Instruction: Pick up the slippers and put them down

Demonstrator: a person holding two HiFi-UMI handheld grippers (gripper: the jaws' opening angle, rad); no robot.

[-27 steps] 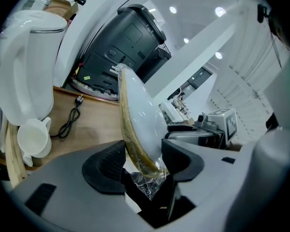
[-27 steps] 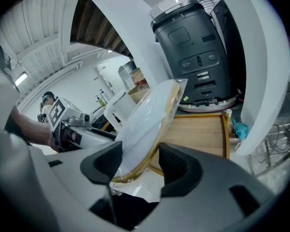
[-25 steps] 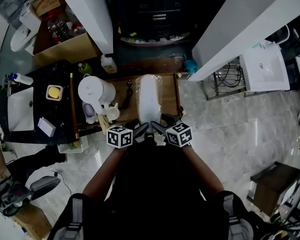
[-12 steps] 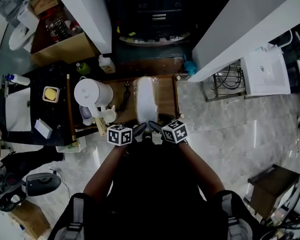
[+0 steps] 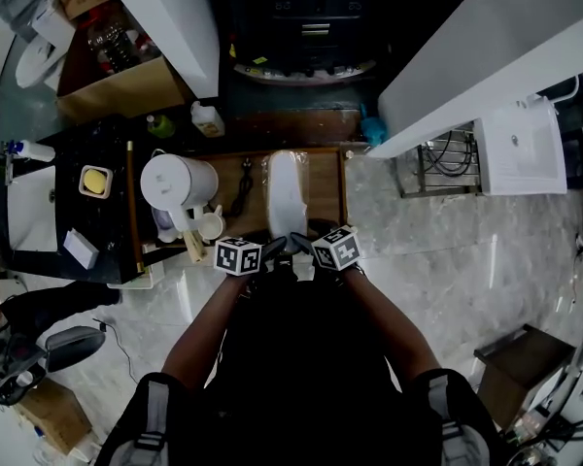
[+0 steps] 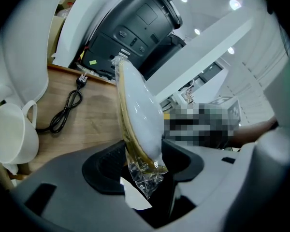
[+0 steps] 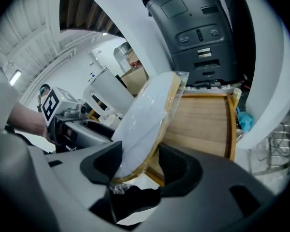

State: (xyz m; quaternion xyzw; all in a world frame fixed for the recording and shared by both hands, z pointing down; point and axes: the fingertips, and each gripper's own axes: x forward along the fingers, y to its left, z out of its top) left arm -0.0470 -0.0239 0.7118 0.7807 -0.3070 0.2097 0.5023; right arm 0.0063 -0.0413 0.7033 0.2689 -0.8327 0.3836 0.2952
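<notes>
Slippers point(image 5: 284, 190) in clear plastic have sunk toward the wooden bench point(image 5: 324, 197) at frame centre. Left gripper point(image 5: 272, 249) and right gripper point(image 5: 300, 245) both pinch their near end; set-down looks close.

- Left arm point(image 5: 206, 330) and right arm point(image 5: 389, 326) reach forward, converging.
- Left claw point(image 5: 274, 249): jaws wide, apparently clamping the slippers point(image 5: 284, 192).
- Right claw point(image 5: 300, 245): the same, tilted down.
</notes>
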